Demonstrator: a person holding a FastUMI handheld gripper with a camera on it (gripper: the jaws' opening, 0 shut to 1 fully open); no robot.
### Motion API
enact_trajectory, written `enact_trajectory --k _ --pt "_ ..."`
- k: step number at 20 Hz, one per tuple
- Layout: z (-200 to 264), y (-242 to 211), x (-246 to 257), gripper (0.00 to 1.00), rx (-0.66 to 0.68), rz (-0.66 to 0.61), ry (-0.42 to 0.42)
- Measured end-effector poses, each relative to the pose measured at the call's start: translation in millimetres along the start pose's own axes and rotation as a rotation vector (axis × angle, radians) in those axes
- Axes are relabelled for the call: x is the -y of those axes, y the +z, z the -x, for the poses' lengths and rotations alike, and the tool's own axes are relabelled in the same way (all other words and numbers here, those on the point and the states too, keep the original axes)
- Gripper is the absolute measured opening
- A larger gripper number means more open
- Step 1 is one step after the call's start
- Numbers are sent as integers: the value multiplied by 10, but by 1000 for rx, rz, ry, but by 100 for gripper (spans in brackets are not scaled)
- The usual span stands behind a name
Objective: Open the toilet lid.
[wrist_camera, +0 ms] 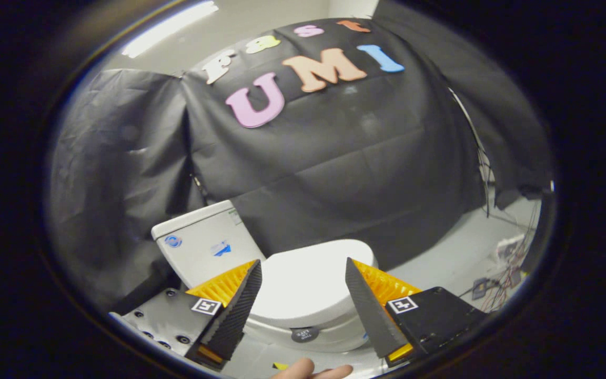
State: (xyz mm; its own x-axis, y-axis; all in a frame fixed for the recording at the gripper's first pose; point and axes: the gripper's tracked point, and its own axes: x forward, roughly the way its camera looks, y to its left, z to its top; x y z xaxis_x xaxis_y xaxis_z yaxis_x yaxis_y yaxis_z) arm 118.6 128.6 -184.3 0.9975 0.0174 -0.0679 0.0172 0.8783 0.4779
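A white toilet stands just ahead of my fingers, its lid [308, 281] lying flat and closed over the bowl. The cistern [203, 242] rises behind the lid, on its left side, against the black cloth wall. My gripper [303, 263] is open and held above the lid, with the lid showing in the wide gap between the two fingers. Neither finger touches the toilet. A small dark round tag [304, 333] sits on the bowl's near rim, low between the fingers.
A person's fingers [313, 371] show just under the gripper. Black cloth [334, 173] hangs behind and to the left of the toilet. Cables and small boxes [497, 284] lie on the grey floor to the right, near the wall.
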Motion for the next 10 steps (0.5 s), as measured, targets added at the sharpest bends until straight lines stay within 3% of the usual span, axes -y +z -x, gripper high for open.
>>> enact_trajectory --k 6,8,10 --pt "-139 -1234 104 97 -173 -356 -53" --pt "-188 -1411 40 95 -205 -404 -51" --pt "-277 -1451 -17 87 -212 -457 -39"
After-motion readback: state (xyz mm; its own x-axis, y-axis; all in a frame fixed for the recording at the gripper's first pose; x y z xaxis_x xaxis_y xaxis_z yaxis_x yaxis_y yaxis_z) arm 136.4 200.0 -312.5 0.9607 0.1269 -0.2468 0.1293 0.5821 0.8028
